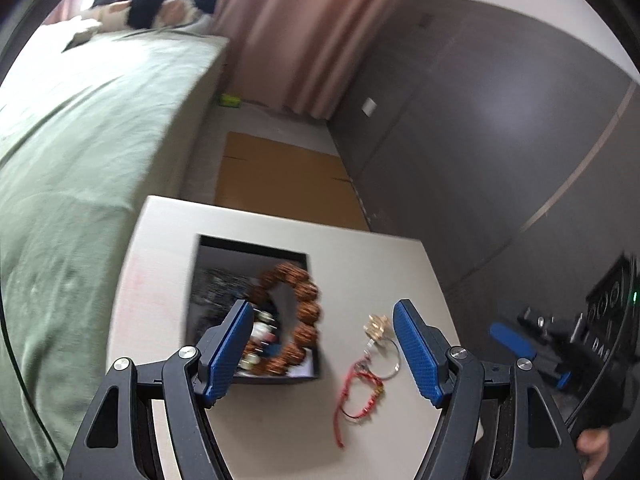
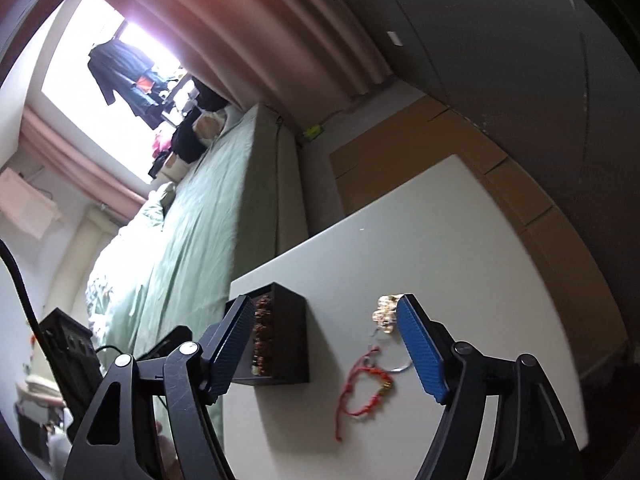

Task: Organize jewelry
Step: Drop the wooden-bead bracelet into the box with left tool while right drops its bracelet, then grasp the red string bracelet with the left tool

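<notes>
The left gripper [image 1: 322,350] hangs over the white counter [image 1: 360,256] with its blue pads [image 1: 416,346] spread wide and nothing between them. The black box [image 1: 256,248] sits open on the counter, near its left side in the left wrist view. A brown bead bracelet [image 1: 298,318] lies inside the box, curled in a ring against the near right corner; some small pale and silver pieces [image 1: 262,330] lie within its loop, too blurred to name. The left pad [image 1: 226,354] stands in front of the box's near edge; whether it touches the box cannot be told.

Just right of the box, on the bare counter, lie a gold ornament [image 1: 376,326], a thin silver ring [image 1: 386,360] below it, and a red cord bracelet [image 1: 358,396] with small gold beads, its loose end trailing toward the camera. The three overlap or touch one another and lie apart from the box.

The right gripper [image 2: 326,344] also stands wide and empty, its pads framing the same pile: the ornament [image 2: 386,308] shows just beside the right pad's [image 2: 420,352] tip, the red bracelet [image 2: 362,390] between the pads. The box [image 2: 286,336] shows side-on there, the beads [image 2: 262,334] visible above its rim.

A green bed [image 1: 80,140] runs along the counter's left, with pink curtains [image 1: 296,20] beyond and cardboard [image 1: 280,176] on the floor.
</notes>
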